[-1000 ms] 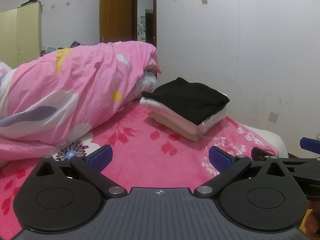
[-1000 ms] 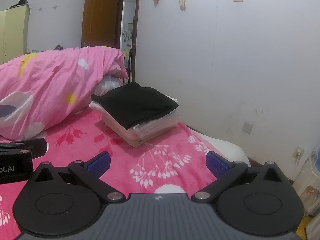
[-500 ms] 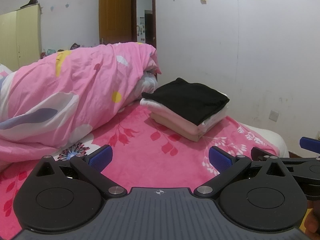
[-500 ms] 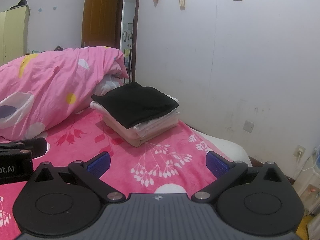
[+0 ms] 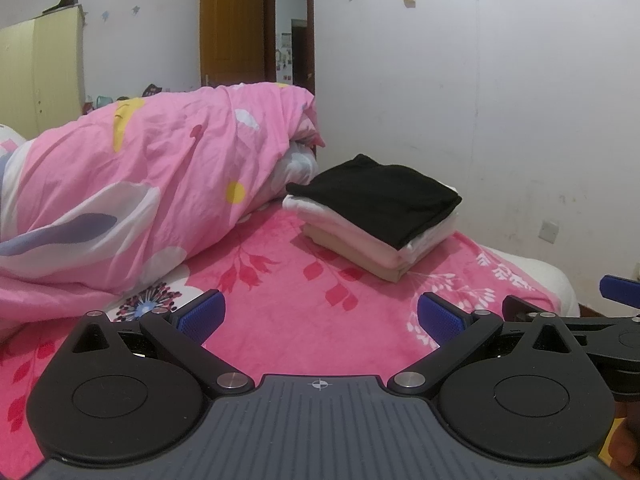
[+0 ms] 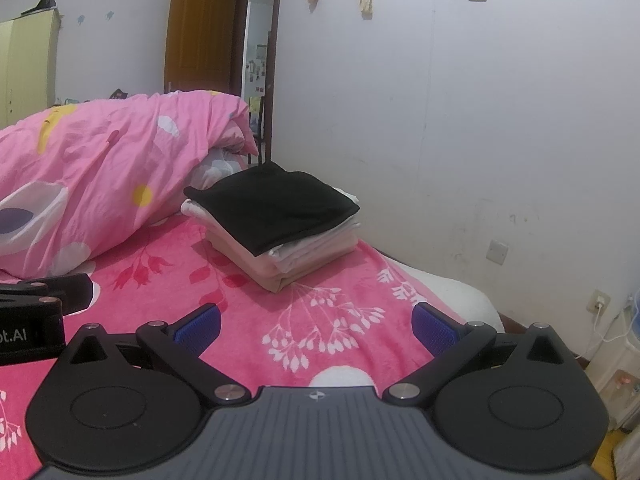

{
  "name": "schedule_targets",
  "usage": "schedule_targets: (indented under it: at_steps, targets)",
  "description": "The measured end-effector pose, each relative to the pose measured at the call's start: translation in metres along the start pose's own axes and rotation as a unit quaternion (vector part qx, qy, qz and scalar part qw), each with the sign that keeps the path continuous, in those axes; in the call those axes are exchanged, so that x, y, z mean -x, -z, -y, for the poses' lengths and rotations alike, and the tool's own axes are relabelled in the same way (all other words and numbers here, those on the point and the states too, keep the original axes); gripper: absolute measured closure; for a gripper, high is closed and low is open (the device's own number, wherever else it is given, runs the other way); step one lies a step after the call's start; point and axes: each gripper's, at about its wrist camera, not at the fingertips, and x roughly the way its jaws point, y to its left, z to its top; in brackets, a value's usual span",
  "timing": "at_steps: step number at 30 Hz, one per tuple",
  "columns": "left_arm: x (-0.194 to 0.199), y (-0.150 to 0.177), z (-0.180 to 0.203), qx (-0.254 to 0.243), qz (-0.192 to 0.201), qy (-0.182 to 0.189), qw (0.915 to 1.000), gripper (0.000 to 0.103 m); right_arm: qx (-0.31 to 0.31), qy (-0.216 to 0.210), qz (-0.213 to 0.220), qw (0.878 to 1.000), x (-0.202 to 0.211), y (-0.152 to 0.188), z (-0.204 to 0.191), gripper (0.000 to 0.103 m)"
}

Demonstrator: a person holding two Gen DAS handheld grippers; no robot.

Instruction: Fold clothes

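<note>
A stack of folded clothes (image 5: 372, 216) (image 6: 276, 232) lies on the pink floral bed (image 5: 312, 300) (image 6: 328, 312) near the wall: a black garment (image 5: 376, 196) (image 6: 276, 208) on top, white and pale pink pieces under it, a tan one lowest. My left gripper (image 5: 319, 316) hovers open over the bedspread, well short of the stack, nothing between its blue pads. My right gripper (image 6: 316, 324) is open too, empty, to the right of the left one and about as far from the stack. Part of it (image 5: 600, 320) shows at the right edge of the left wrist view.
A rumpled pink quilt (image 5: 132, 200) (image 6: 100, 176) is heaped on the bed left of the stack. The white wall (image 5: 500, 100) runs close behind the stack. A wooden door (image 5: 230, 28) stands open at the back, a pale wardrobe (image 5: 40, 80) at far left. The bed's right corner (image 6: 460, 300) drops off.
</note>
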Motion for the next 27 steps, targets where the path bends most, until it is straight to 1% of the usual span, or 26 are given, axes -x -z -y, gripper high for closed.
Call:
schedule_targets:
  at_steps: [27]
  targets:
    - [-0.0044,0.0017,-0.0041,0.006,-0.008,-0.001,1.0000,0.000,0.001,0.005,-0.005,1.000,-0.0003,0.0051,-0.0053,0.000]
